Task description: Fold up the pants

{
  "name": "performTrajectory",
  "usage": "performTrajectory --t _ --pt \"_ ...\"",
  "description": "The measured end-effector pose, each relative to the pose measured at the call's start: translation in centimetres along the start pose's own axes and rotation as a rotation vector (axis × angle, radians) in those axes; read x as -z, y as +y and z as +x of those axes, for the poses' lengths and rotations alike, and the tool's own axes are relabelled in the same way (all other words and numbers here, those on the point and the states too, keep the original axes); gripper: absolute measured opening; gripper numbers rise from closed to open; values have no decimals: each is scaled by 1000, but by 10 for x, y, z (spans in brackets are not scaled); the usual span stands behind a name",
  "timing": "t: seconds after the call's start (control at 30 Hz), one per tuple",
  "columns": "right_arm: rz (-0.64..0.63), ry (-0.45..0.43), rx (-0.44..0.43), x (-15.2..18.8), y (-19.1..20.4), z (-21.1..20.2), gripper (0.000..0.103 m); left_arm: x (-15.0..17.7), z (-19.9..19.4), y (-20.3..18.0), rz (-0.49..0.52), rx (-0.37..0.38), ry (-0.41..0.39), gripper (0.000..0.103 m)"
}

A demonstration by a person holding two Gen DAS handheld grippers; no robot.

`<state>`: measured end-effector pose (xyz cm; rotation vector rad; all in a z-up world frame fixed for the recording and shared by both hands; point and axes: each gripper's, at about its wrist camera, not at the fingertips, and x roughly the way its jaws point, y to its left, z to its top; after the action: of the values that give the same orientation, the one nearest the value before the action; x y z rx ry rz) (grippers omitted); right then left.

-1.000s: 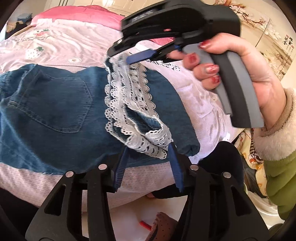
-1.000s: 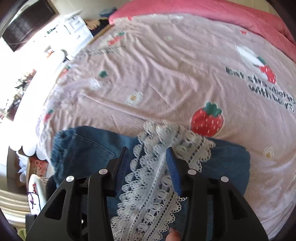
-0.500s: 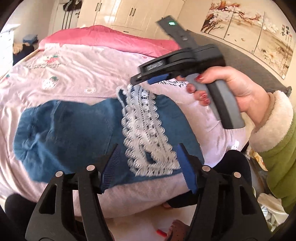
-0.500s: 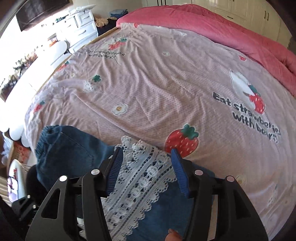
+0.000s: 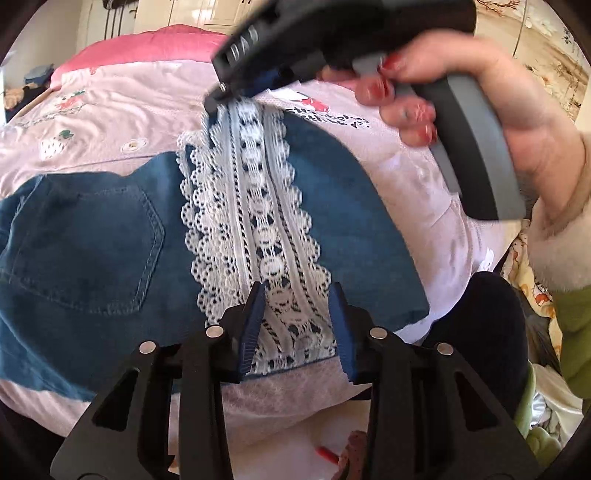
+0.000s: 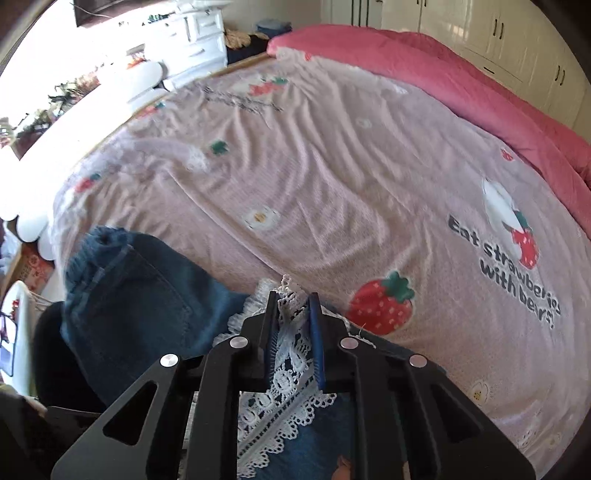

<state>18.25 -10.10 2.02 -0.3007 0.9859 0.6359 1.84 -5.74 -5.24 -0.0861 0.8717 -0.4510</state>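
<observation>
Blue denim pants [image 5: 92, 236] lie folded on the pink bedspread [image 5: 122, 107], back pocket up at the left. A band of white lace trim [image 5: 255, 206] runs across the denim. My left gripper [image 5: 297, 295] is open, its blue pads either side of the near end of the lace. My right gripper [image 5: 221, 99] is shut on the far end of the lace. In the right wrist view the right gripper [image 6: 293, 301] pinches the lace trim [image 6: 284, 373], with the denim pants [image 6: 140, 302] to the left.
The pink strawberry-print bedspread [image 6: 332, 184] stretches away to a darker pink quilt [image 6: 461, 81]. A white dresser [image 6: 192, 40] and wardrobes [image 6: 498, 33] stand beyond the bed. The bed's near edge is under my left gripper, with floor [image 5: 295, 443] below.
Both grippers were open and lifted off the pants half a second ago. Now the right has closed on the far end of the lace. The left has come down around the near end.
</observation>
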Motion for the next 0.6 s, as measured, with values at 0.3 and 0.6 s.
performTrajectory --t 0.3,0.6 --pt "11 92 12 -4 1 50 22 6 1 -3 16 -35 -1 28" --pt "45 -86 -13 5 -17 -29 59 6 2 -3 15 -34 -2 28"
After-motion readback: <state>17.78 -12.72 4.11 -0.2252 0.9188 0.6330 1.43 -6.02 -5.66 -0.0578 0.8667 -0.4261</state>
